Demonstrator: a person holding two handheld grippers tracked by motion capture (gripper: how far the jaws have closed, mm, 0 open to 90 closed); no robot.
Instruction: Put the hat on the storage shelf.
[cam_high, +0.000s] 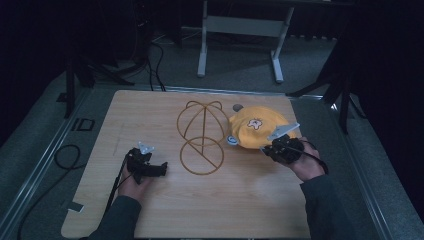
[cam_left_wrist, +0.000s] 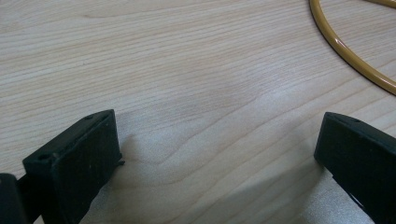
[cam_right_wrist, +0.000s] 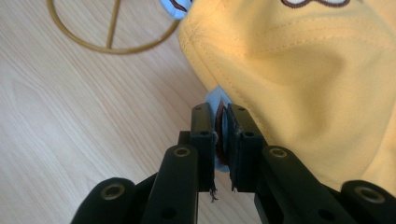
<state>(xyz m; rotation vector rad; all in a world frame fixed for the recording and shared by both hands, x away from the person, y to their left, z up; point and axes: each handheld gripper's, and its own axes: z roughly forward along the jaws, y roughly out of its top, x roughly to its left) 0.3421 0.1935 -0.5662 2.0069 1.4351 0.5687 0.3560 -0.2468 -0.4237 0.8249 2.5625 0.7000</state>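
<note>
A yellow cap (cam_high: 257, 125) with a stitched emblem lies at the right of the wooden table (cam_high: 225, 210), beside a gold wire hat stand (cam_high: 202, 135). My right gripper (cam_high: 267, 149) is at the cap's near edge. In the right gripper view its jaws (cam_right_wrist: 220, 116) are shut on a light-blue piece of the cap's (cam_right_wrist: 303, 70) rim, and the yellow cloth hangs over them. My left gripper (cam_high: 162, 169) rests low on the table, left of the stand's ring. Its jaws (cam_left_wrist: 217, 135) stand wide open over bare wood, with the stand's ring (cam_left_wrist: 350, 60) ahead.
A small grey round object (cam_high: 237, 107) lies behind the cap near the table's far edge. A white frame with two legs (cam_high: 240, 30) stands on the floor beyond the table. Cables (cam_high: 65, 155) lie on the floor at the left.
</note>
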